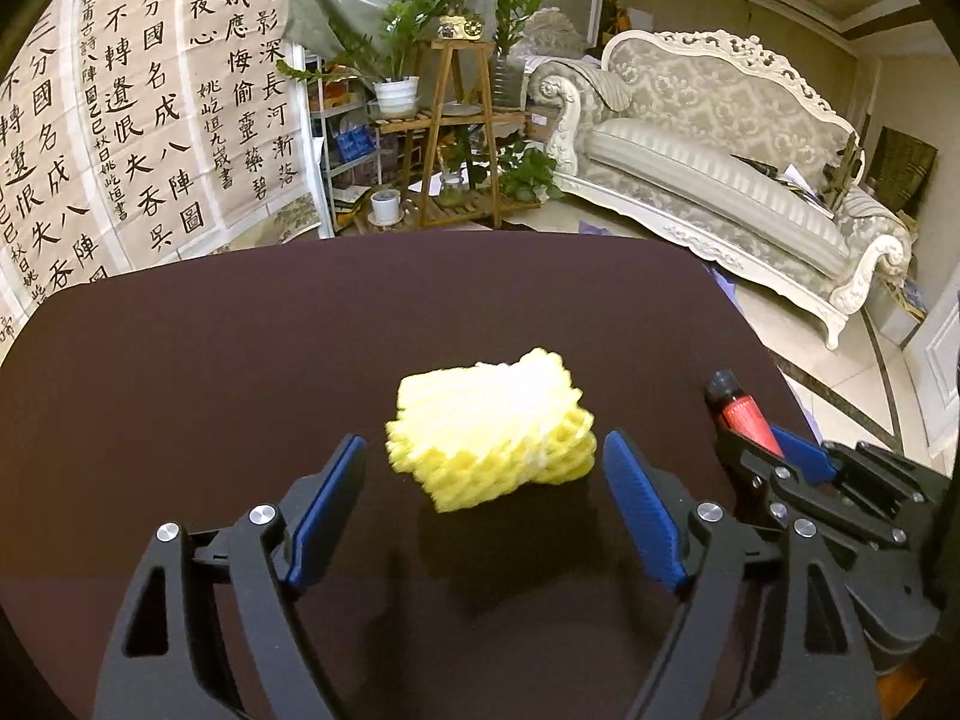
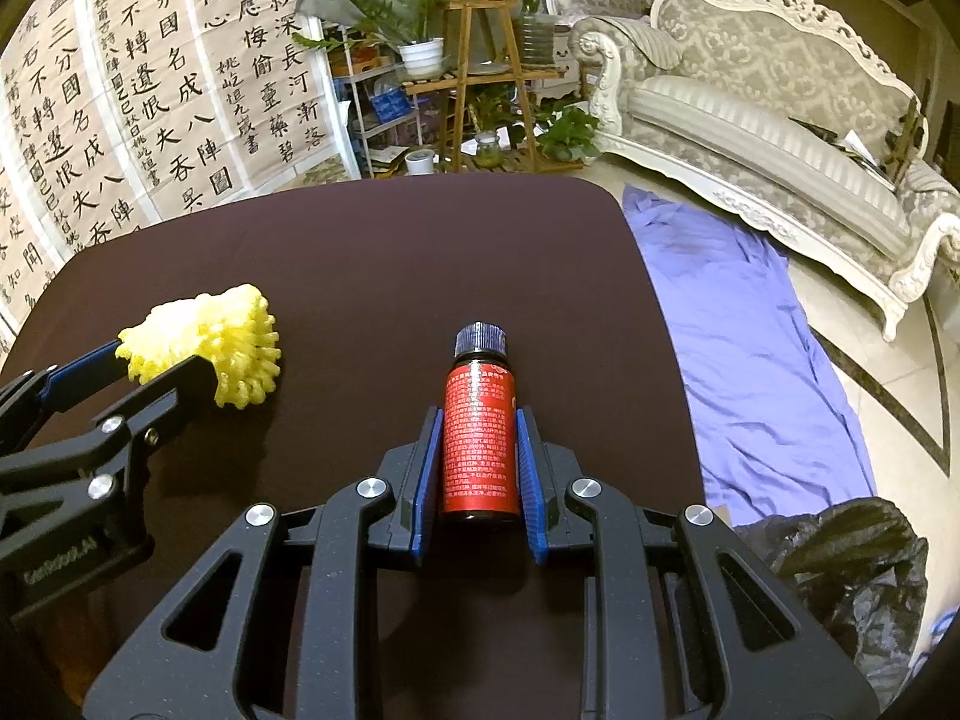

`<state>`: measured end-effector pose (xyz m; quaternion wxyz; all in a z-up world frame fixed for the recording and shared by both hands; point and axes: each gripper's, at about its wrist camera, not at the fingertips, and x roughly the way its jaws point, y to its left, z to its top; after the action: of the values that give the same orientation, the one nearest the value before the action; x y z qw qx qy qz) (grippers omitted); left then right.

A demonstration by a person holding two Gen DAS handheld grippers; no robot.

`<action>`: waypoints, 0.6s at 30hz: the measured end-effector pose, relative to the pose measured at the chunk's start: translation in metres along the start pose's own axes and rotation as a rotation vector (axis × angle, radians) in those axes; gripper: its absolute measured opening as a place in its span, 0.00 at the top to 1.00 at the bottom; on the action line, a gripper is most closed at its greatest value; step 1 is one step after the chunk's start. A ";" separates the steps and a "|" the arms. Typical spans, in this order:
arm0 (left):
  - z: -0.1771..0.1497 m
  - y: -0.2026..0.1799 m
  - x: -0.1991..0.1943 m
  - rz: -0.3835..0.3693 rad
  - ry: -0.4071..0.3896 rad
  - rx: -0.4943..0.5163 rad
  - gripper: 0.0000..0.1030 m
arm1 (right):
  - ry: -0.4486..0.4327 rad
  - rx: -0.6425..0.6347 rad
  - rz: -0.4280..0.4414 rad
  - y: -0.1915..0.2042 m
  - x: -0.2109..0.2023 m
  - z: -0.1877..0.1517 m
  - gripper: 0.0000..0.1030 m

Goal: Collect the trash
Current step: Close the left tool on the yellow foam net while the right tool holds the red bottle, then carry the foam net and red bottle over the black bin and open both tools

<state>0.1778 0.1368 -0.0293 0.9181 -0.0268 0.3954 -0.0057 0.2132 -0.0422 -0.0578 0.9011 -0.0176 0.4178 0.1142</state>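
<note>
A yellow foam fruit net (image 1: 492, 426) lies on the dark brown table (image 1: 240, 360). My left gripper (image 1: 485, 450) is open, its blue pads on either side of the net's near end without touching it. The net (image 2: 210, 348) and the left gripper (image 2: 162, 369) also show in the right wrist view. My right gripper (image 2: 479, 426) is shut on a small dark bottle with a red label (image 2: 480, 438) and a dark cap, which lies along the fingers just above the table (image 2: 360, 252). That bottle (image 1: 741, 411) and the right gripper (image 1: 759, 429) show at the right in the left wrist view.
A black trash bag (image 2: 852, 576) sits on the floor right of the table. A purple cloth (image 2: 744, 348) lies on the floor beyond it. A white sofa (image 1: 720, 168), a wooden plant stand (image 1: 456, 138) and calligraphy sheets (image 1: 120, 120) stand behind the table.
</note>
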 end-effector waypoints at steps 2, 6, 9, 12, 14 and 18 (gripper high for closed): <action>0.001 0.000 0.003 0.014 -0.003 -0.004 0.22 | 0.000 0.006 0.007 -0.003 0.000 -0.001 0.77; 0.005 0.000 0.016 0.066 0.009 -0.016 0.22 | -0.001 0.005 0.010 -0.003 0.000 -0.002 0.77; 0.004 -0.001 0.020 0.081 0.015 -0.013 0.22 | -0.001 0.003 0.014 -0.004 -0.001 -0.003 0.77; 0.003 -0.001 0.021 0.083 0.014 0.001 0.29 | -0.001 0.003 0.014 -0.006 -0.001 -0.004 0.77; 0.003 -0.001 0.021 0.085 0.017 0.010 0.35 | -0.001 0.002 0.013 -0.006 -0.001 -0.004 0.77; 0.001 -0.003 0.020 0.075 0.014 0.022 0.39 | -0.001 0.000 0.011 -0.005 -0.001 -0.004 0.77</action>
<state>0.1921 0.1336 -0.0426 0.9152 -0.0017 0.4024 0.0239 0.2106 -0.0479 -0.0595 0.9006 -0.0152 0.4176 0.1193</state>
